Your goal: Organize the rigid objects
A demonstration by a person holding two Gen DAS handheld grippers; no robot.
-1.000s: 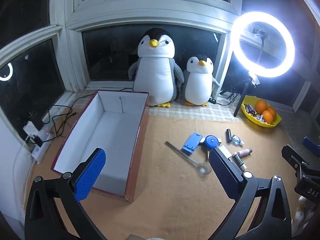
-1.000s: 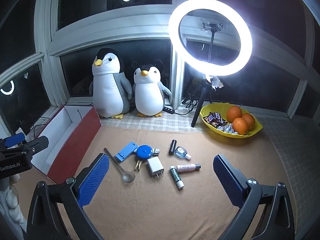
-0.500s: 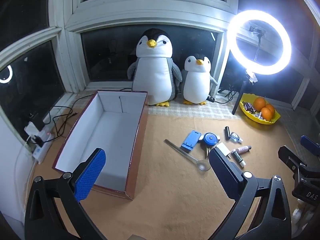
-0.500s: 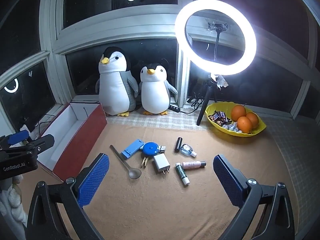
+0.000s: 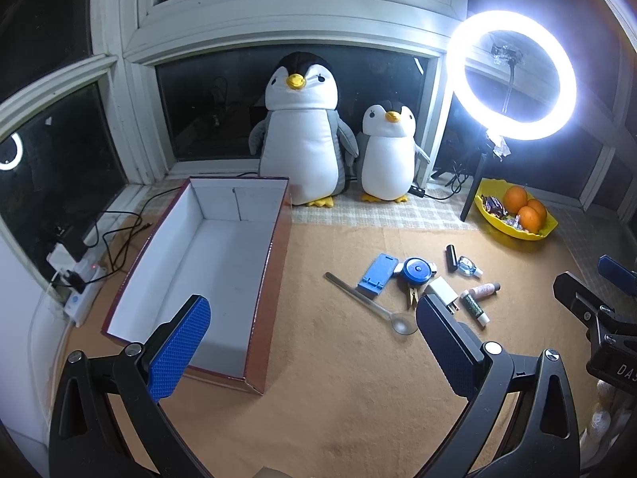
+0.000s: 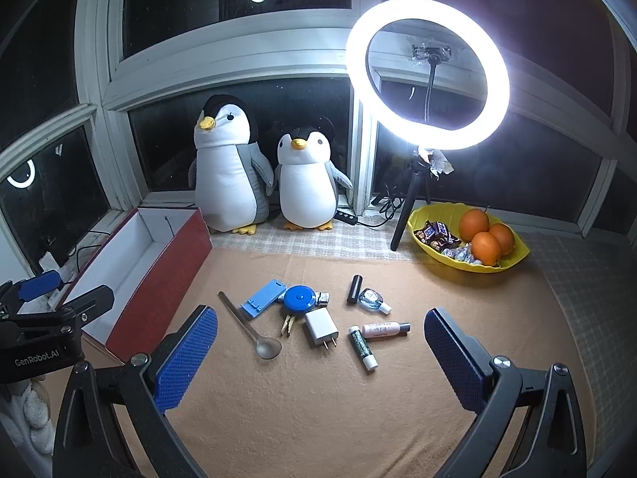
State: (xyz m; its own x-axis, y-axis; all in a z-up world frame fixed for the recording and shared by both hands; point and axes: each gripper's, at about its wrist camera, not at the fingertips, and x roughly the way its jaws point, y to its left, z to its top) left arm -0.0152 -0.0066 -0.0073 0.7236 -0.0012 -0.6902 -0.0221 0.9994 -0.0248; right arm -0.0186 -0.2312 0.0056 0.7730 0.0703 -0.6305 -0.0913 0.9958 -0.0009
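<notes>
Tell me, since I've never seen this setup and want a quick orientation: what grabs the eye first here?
The glowing ring light at back right dominates, standing beside a yellow bowl of oranges. Two plush penguins sit against the dark window at the back. On the tan mat, small items cluster around a blue round case, with an open, empty red box at left.

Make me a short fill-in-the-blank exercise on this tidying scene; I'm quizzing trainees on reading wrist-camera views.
1. The red box with the white inside holds ____ objects.
2. The yellow bowl holds sweets and ____ oranges.
3. The spoon lies with its bowl end pointing ____ the camera.
4. Both the left claw and the right claw are ____.

Missing words: no; three; towards; open
</notes>
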